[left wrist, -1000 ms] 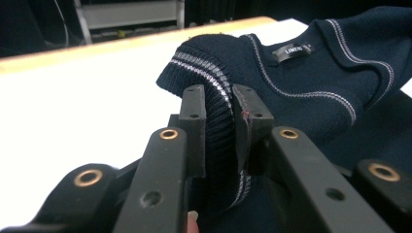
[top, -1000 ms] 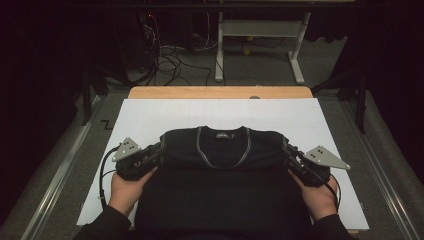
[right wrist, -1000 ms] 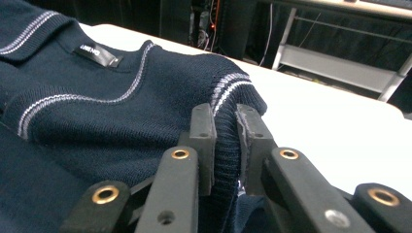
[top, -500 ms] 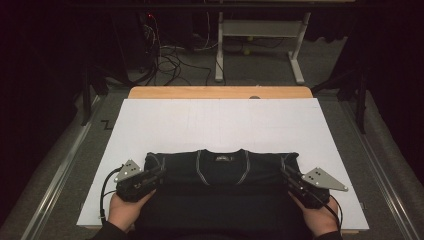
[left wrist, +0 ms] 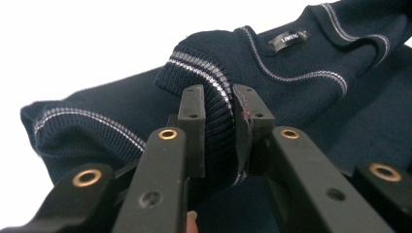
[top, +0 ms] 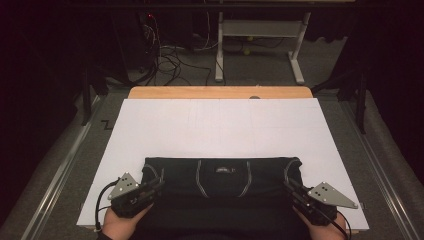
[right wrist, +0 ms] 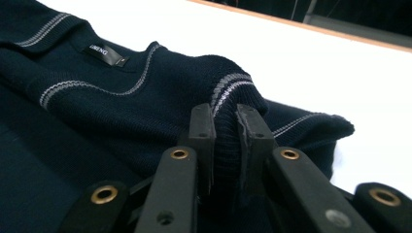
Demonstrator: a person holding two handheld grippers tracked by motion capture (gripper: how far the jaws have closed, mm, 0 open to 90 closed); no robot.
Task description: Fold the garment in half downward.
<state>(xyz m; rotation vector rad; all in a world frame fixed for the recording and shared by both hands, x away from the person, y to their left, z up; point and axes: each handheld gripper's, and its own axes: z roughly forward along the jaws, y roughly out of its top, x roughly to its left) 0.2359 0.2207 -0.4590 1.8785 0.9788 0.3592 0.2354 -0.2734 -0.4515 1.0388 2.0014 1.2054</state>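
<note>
Your left hand [top: 122, 222] comes in at the near left edge and carries the black two-jaw left gripper [top: 155, 186], whose jaws point forward and inward and are clamped on a bunched fold of the dark navy knitted sweater [top: 222, 180]. Your right hand [top: 320, 227] mirrors it at the near right, its black right gripper [top: 291, 187] pinching the opposite ribbed fold.

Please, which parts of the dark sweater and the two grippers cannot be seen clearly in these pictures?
- Sweater: high view, lower part cut off by the bottom edge.
- Neck label: left gripper view, lettering too small to read surely.
- Left gripper, right gripper: pinched fabric covers the pad faces.
</note>
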